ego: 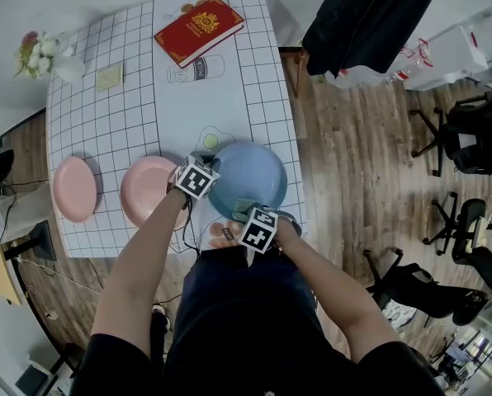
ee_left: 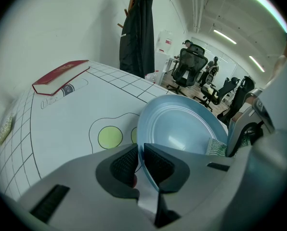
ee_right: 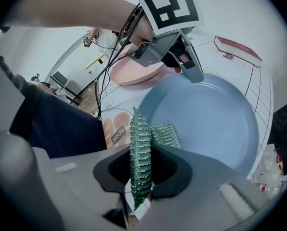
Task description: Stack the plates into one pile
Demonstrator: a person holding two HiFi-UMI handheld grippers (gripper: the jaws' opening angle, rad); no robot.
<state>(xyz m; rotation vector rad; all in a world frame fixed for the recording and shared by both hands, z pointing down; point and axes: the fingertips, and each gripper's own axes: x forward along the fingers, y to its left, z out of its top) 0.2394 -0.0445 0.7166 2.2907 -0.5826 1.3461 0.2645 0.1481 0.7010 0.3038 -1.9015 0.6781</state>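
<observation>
A light blue plate [ego: 250, 176] rests near the table's front edge, tilted up on its left side. My left gripper [ego: 205, 186] is shut on that left rim; in the left gripper view the rim [ee_left: 148, 170] runs between the pads. Shut on a folded green scouring pad [ee_right: 140, 160], my right gripper [ego: 248, 211] holds it over the plate's [ee_right: 206, 124] near rim. A pink plate [ego: 147, 190] lies just left of the blue one. A second pink plate [ego: 74, 188] sits further left at the table's edge.
A red book [ego: 198, 28] lies at the far end of the gridded tablecloth [ego: 130, 114], with a vase of flowers [ego: 44, 56] at the far left corner. Beyond the table's right edge a dark coat [ego: 370, 15] hangs, and office chairs [ego: 465, 139] stand on the wooden floor.
</observation>
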